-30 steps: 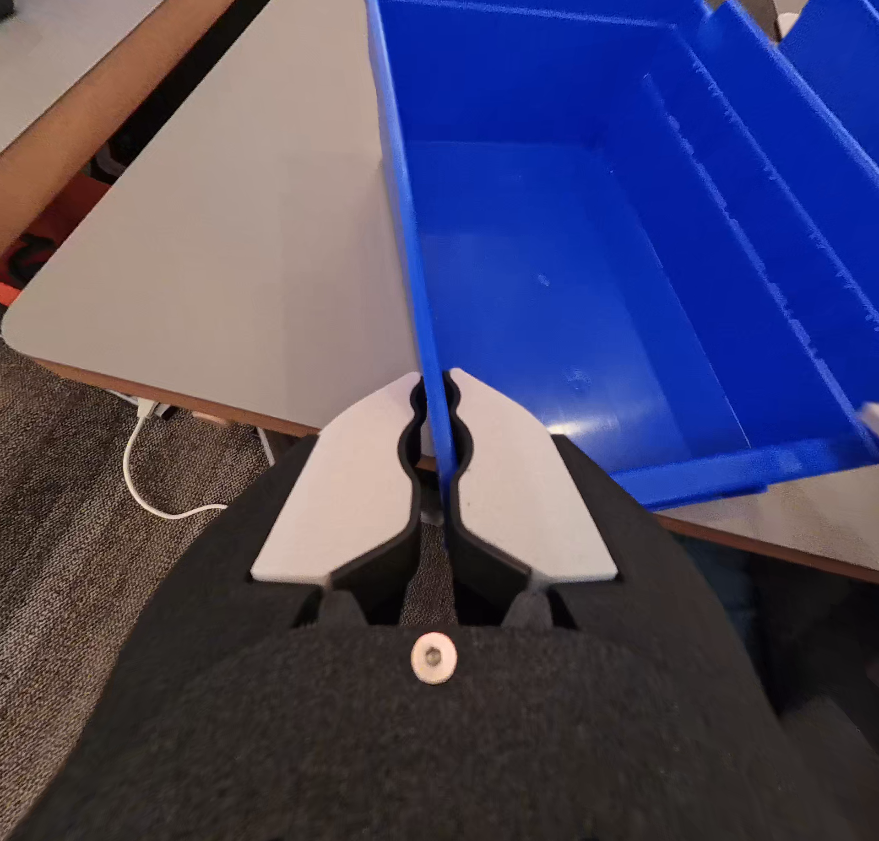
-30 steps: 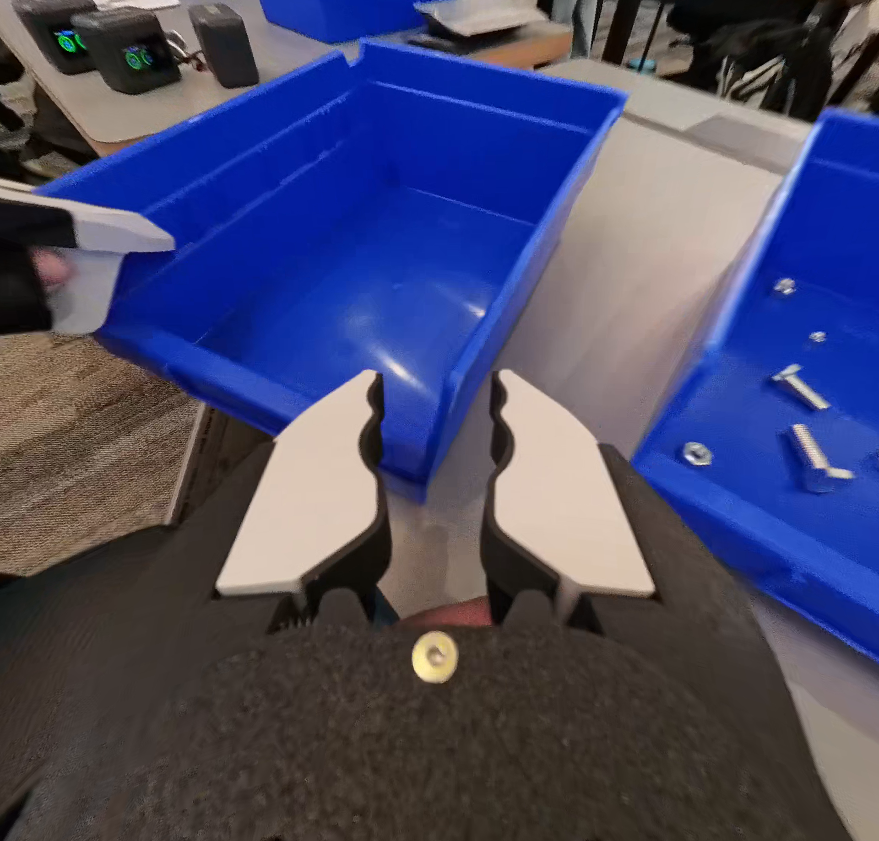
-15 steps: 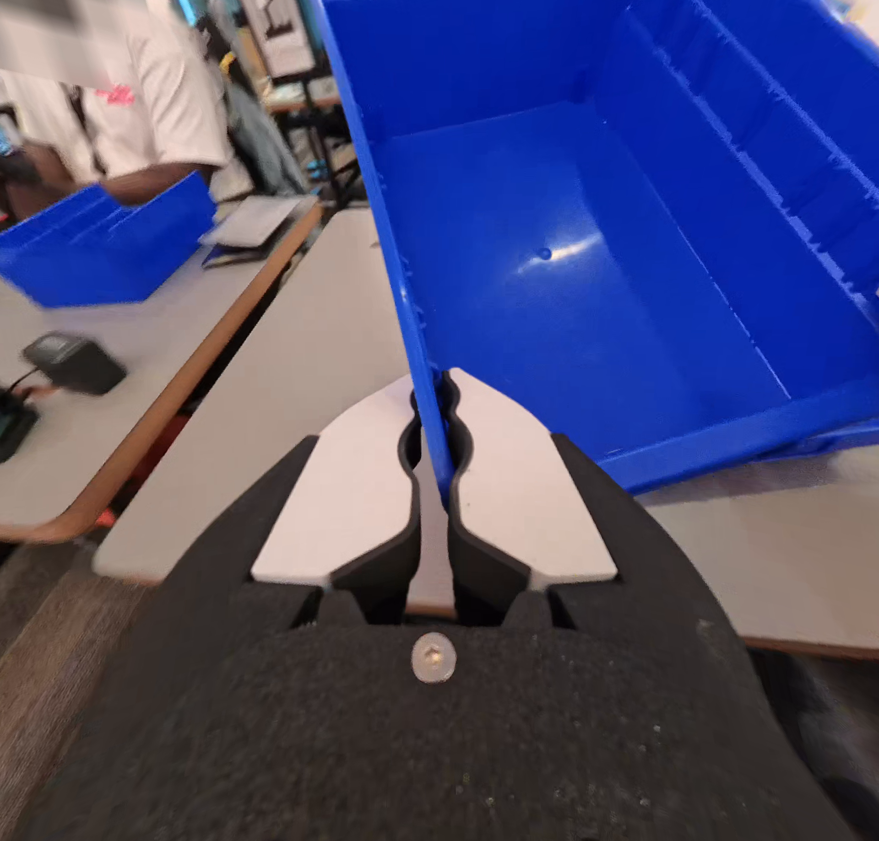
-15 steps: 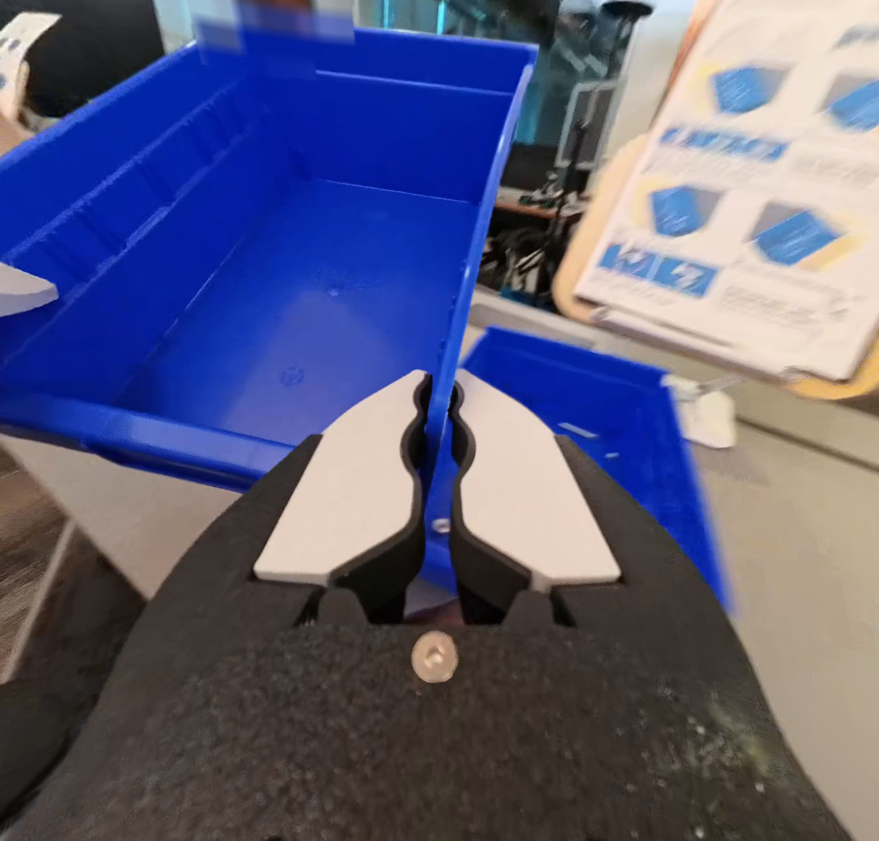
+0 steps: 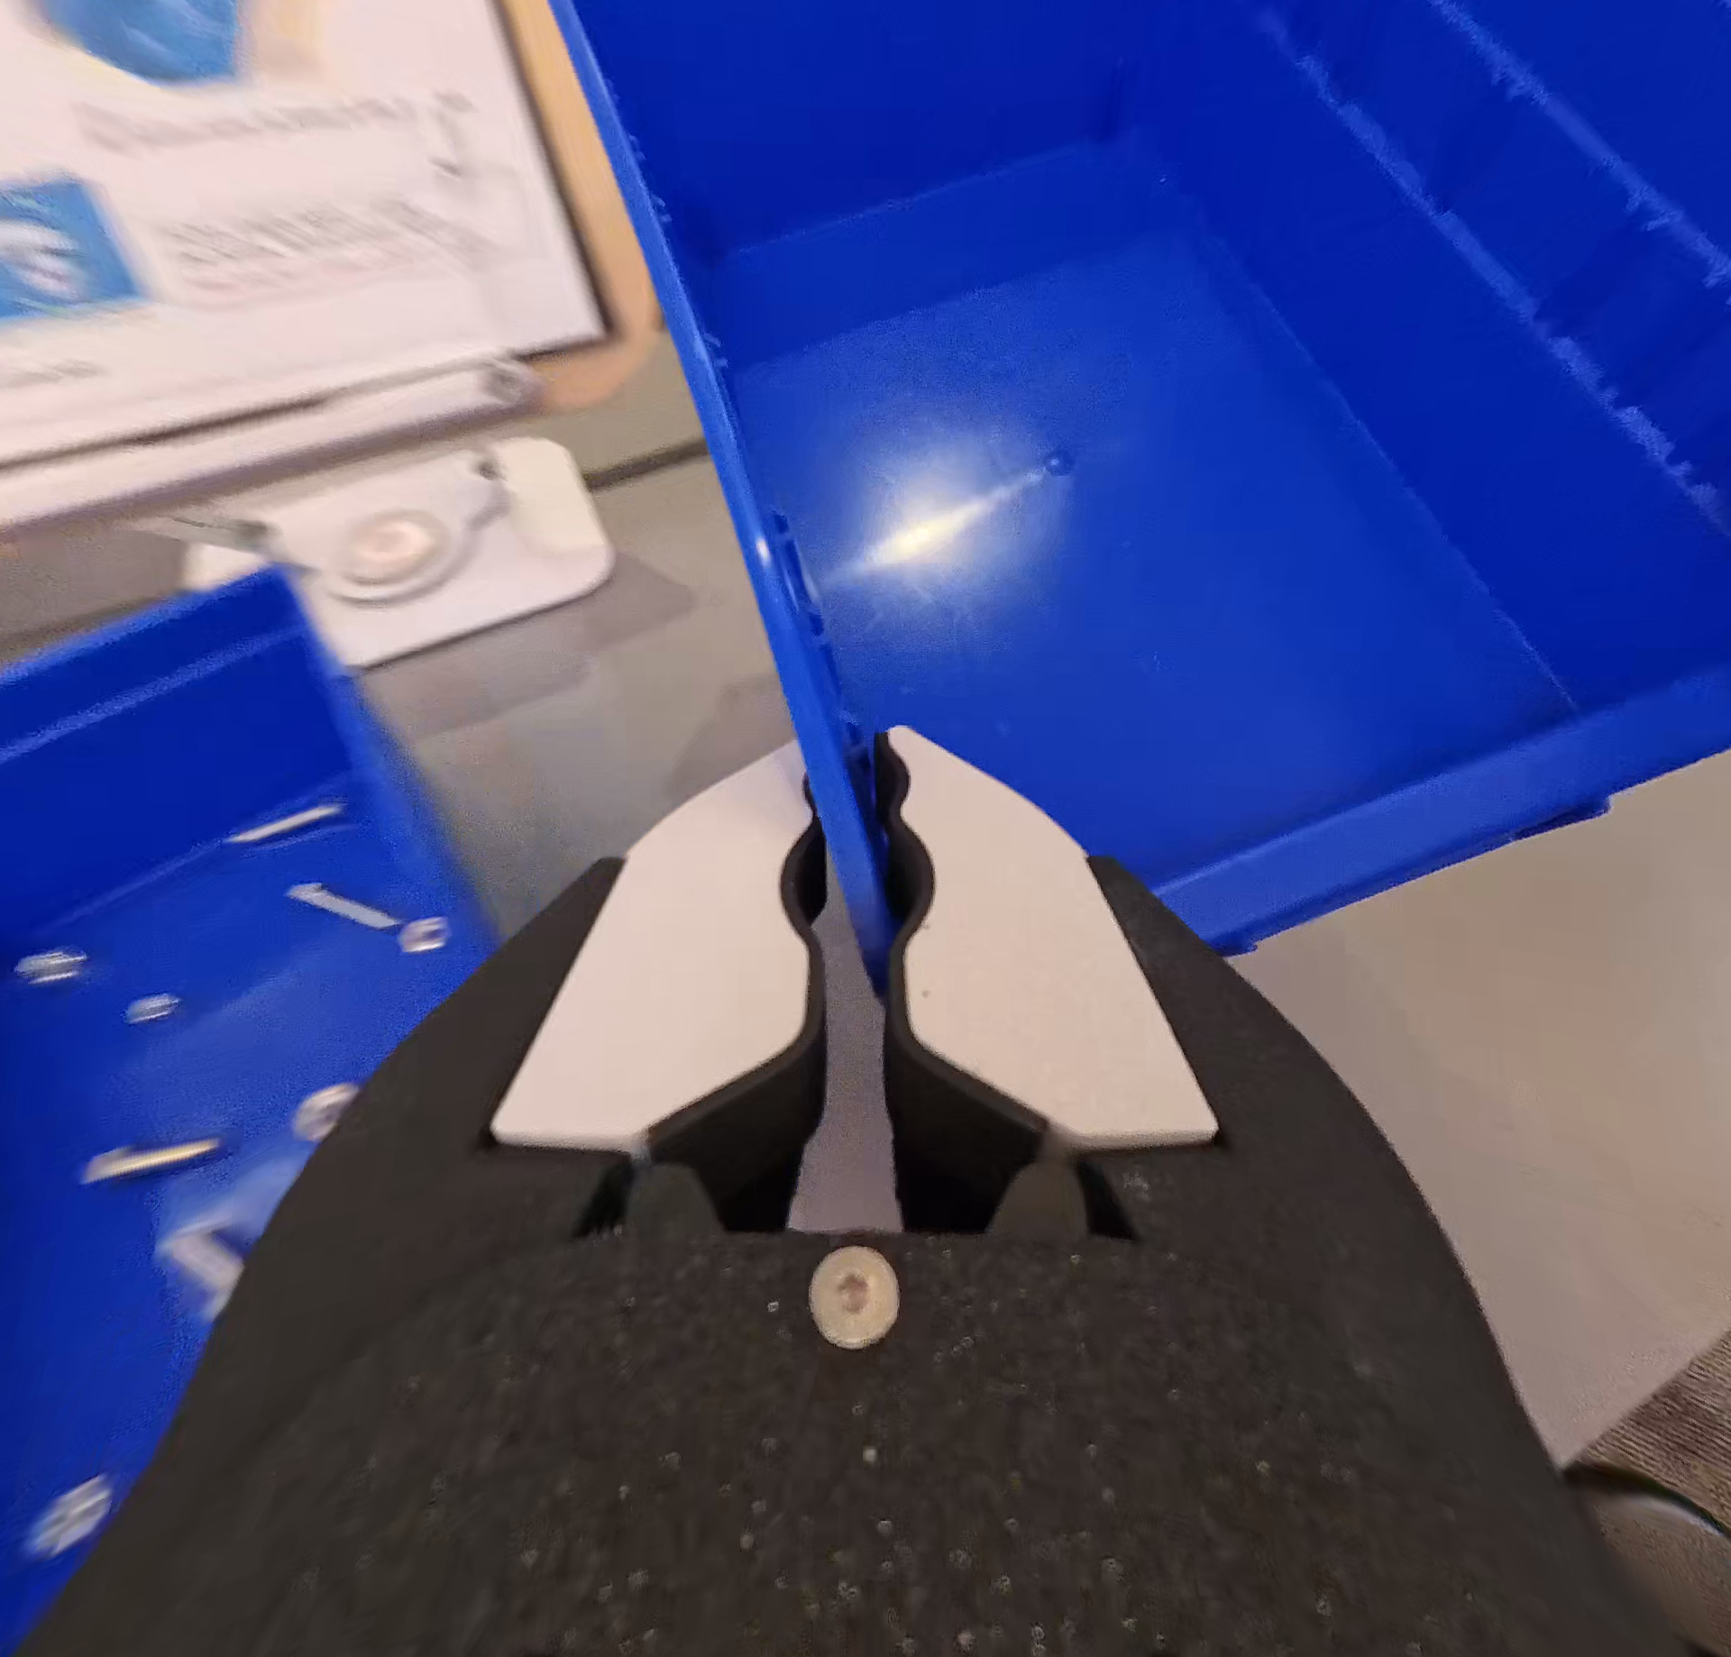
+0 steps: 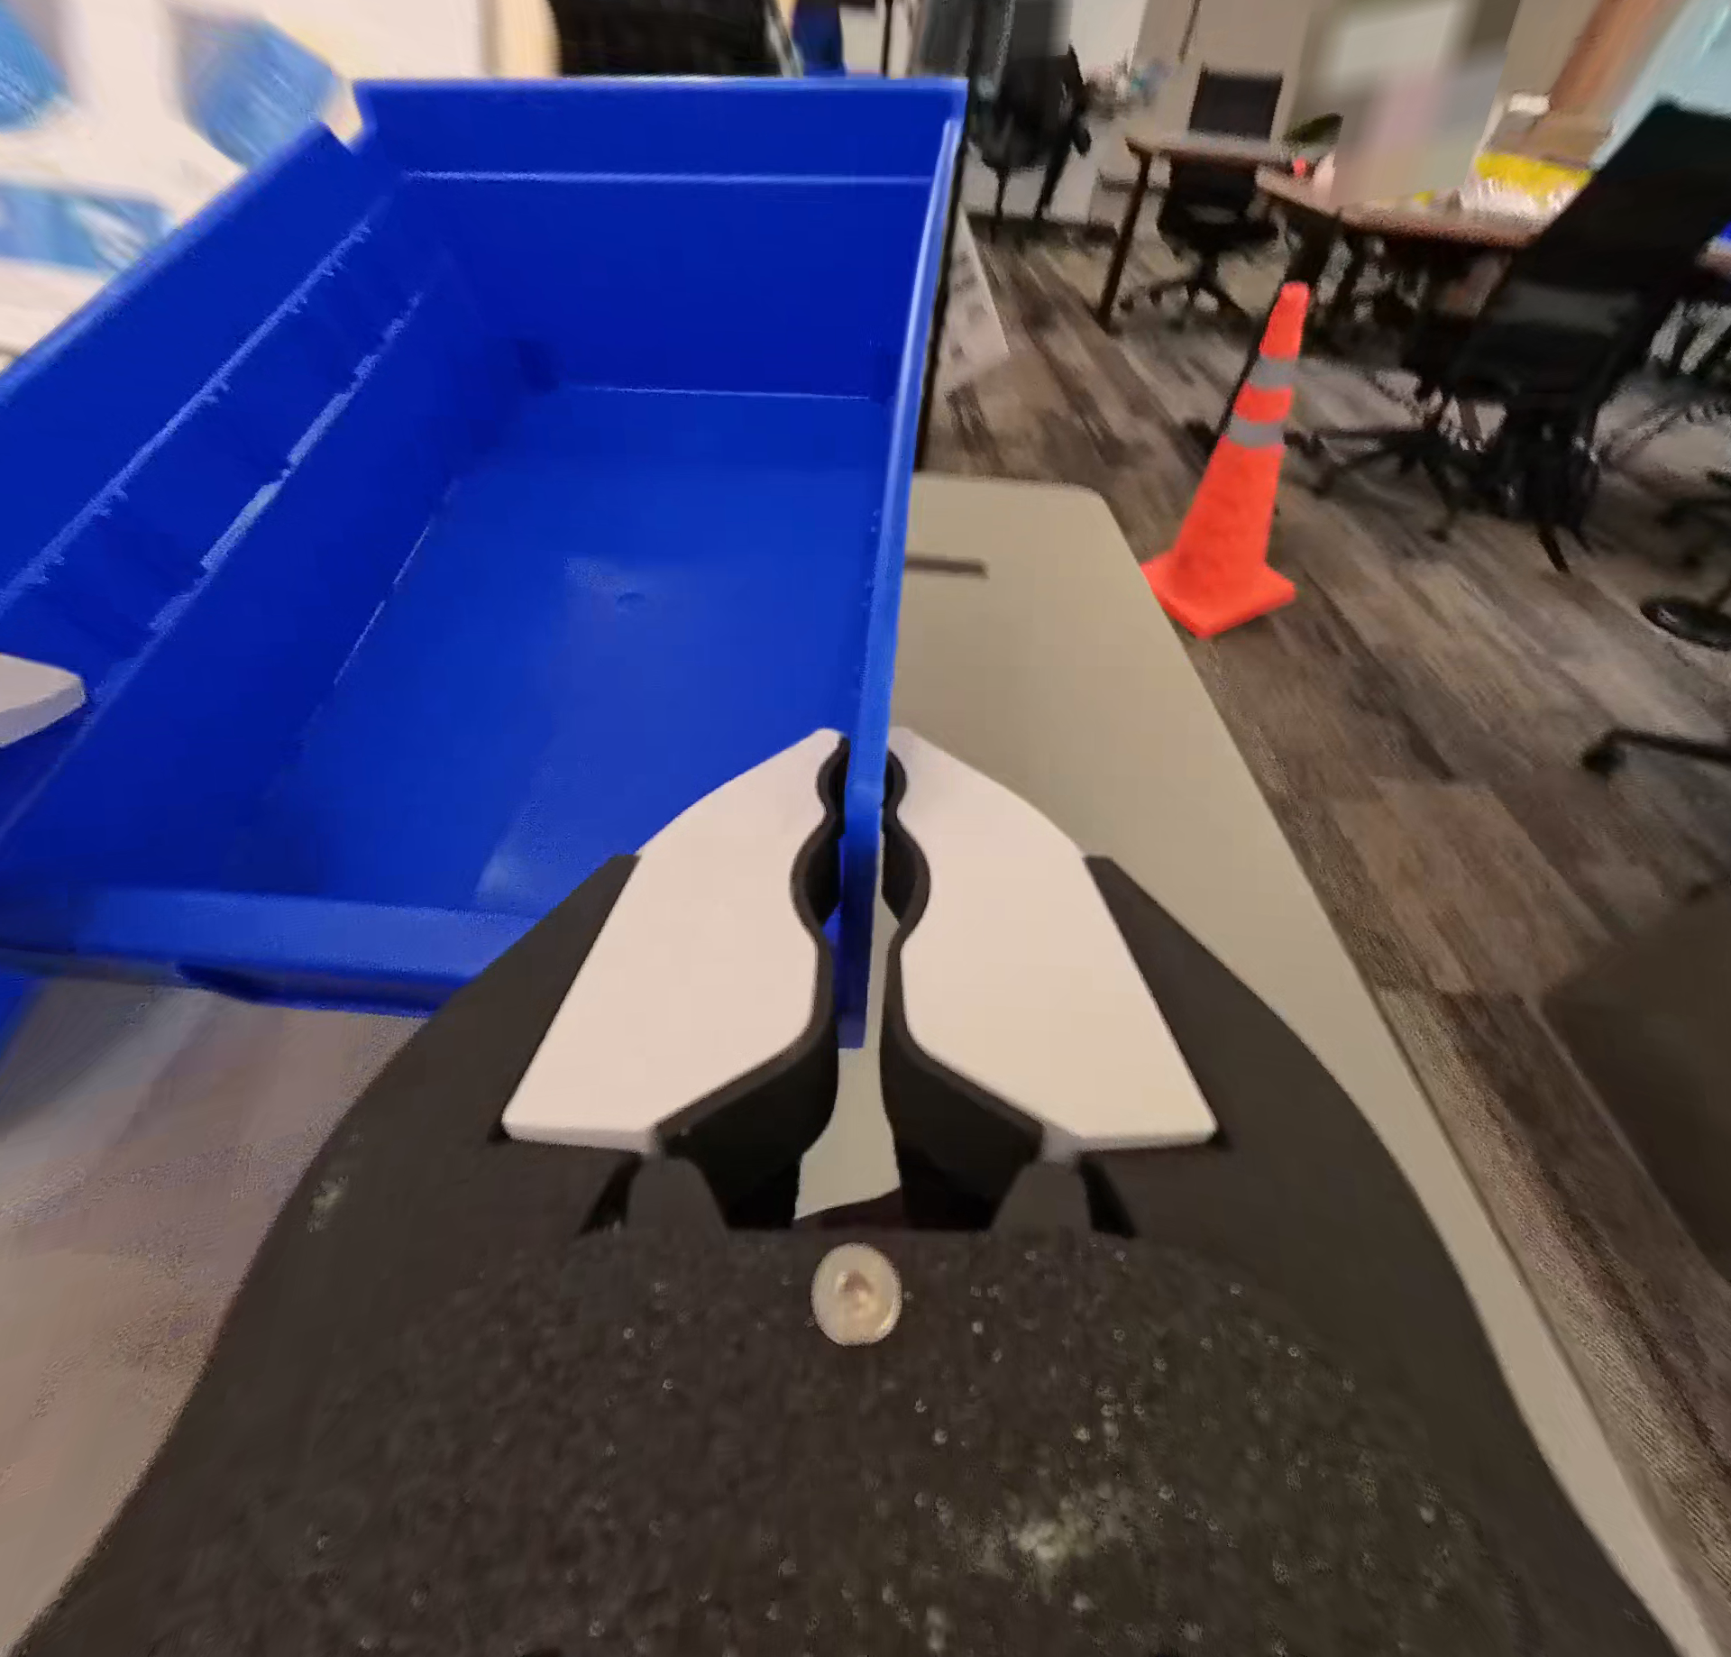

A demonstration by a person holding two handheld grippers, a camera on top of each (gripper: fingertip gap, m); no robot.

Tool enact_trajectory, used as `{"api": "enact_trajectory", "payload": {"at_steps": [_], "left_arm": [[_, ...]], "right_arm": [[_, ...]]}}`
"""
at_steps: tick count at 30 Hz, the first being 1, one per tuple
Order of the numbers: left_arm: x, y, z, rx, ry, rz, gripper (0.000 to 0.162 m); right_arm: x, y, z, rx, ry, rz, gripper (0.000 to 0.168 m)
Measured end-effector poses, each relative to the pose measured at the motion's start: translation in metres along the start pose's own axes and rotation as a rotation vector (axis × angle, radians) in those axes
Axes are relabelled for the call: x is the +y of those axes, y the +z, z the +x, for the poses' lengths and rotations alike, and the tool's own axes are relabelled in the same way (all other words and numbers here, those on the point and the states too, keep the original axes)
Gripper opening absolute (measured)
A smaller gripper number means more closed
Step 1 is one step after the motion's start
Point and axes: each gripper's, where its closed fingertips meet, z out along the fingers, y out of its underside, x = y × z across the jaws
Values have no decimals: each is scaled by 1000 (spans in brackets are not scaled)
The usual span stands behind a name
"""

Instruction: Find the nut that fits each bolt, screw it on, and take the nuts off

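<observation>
Bolts (image 5: 330, 904) and nuts (image 5: 421, 934) scattered, blurred, over the floor of a second blue bin (image 5: 150, 769) at the left of the left wrist view, beside the empty blue bin (image 5: 1171, 535). Left gripper (image 5: 848, 760) clenched on the empty bin's left wall, right gripper (image 6: 866, 750) clamped on its right wall, both nearly closed around thin plastic, bin tilted above the grey table (image 6: 1021, 638). White board (image 5: 262, 160) behind with blue panels and print too blurred to read; orange cone (image 6: 1236, 479) on the floor

text: none legible | printed poster (image 5: 234, 207): blurred, unreadable
</observation>
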Motion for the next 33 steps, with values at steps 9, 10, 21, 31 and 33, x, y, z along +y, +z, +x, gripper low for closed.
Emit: {"api": "enact_trajectory", "payload": {"at_steps": [9, 10, 21, 31, 33], "left_arm": [[68, 91, 87, 87, -62, -199, 9], [67, 91, 88, 77, -49, -201, 9], [52, 44, 99, 288, -88, -134, 34], [75, -152, -160, -60, -210, 96, 48], [106, -152, -204, -173, -204, 7, 58]], "right_arm": [[103, 48, 91, -9, 110, -222, 4], [105, 50, 92, -24, 133, -210, 4], [120, 63, 110, -41, 271, -194, 23], [-9, 10, -33, -210, -32, 70, 36], [-7, 6, -122, -411, -52, 76, 36]]}}
